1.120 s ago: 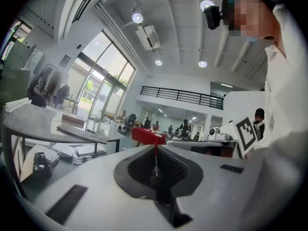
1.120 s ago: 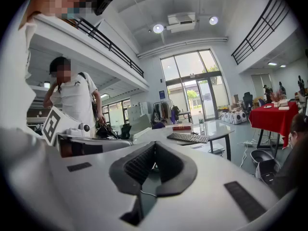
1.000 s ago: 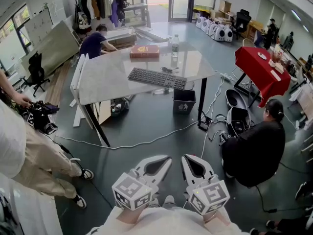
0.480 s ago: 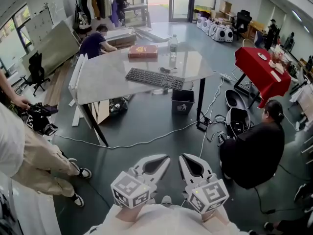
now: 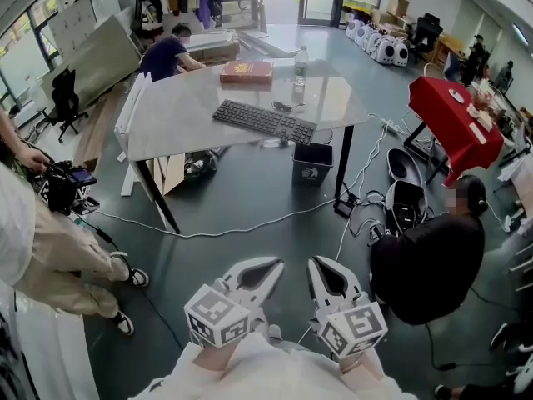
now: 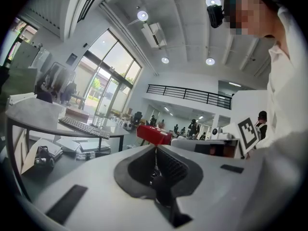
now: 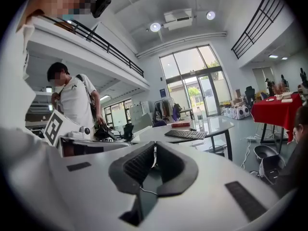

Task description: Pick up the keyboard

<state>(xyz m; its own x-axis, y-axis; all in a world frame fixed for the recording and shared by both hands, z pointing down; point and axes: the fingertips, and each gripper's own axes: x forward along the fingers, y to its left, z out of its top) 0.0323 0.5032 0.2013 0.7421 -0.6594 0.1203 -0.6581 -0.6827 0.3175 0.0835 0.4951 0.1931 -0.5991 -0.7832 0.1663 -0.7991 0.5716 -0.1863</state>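
Keyboard (image 5: 264,121) lies flat on the grey table (image 5: 171,127), near a red book (image 5: 246,72) and a water bottle (image 5: 301,63), well apart from us. We hold the left gripper (image 5: 276,264) and right gripper (image 5: 314,262) low, both closed and empty.

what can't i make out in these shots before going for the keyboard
- Keyboard: key labels too small in the head view; nearly edge-on in both gripper views.
- Book: cover print too small, head view.
- Small dark thing behind the keyboard: too small to name, head view.
- Bin: contents unseen, head view; dark inside, partly under the table.
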